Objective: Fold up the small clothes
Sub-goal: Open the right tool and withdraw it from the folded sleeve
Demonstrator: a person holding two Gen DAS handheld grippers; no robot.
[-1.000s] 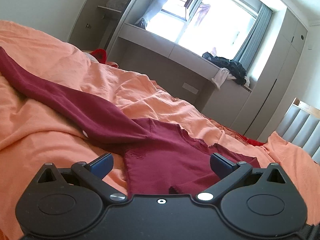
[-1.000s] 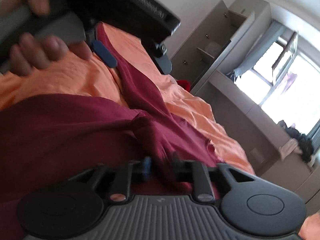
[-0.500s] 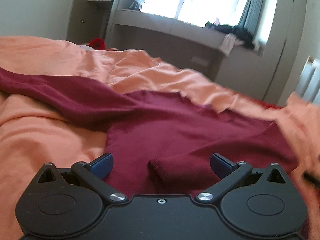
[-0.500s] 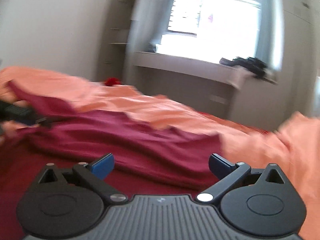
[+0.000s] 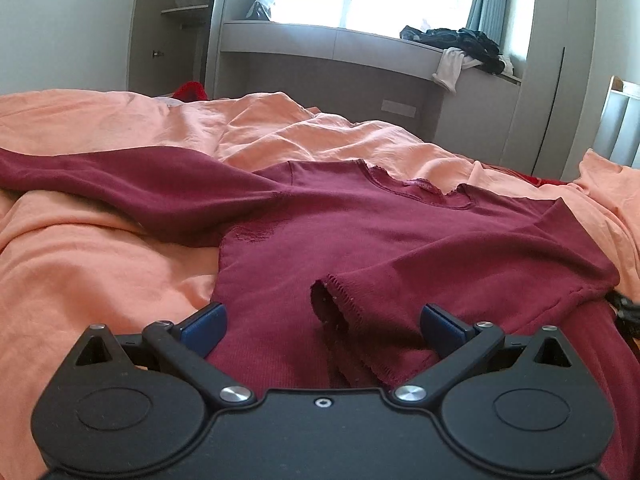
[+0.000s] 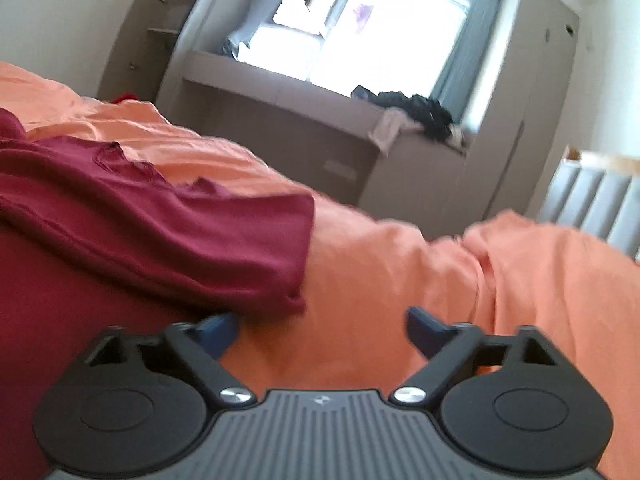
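Lying flat, maroon shirt (image 6: 132, 236); bare orange sheet (image 6: 460, 280) beyond its folded edge.

A: Right gripper (image 6: 320, 330), a second ago clamped on the dark red knit long-sleeved top (image 5: 400, 240), let go, swung aside over the orange bedsheet (image 6: 440, 280); jaws just narrowing, nothing between.

B: One sleeve (image 5: 360, 308) now folded across the body.

A plain maroon shirt (image 5: 400, 240) lies on a plain orange bedsheet (image 5: 100, 272); blue fingers (image 5: 202, 322).
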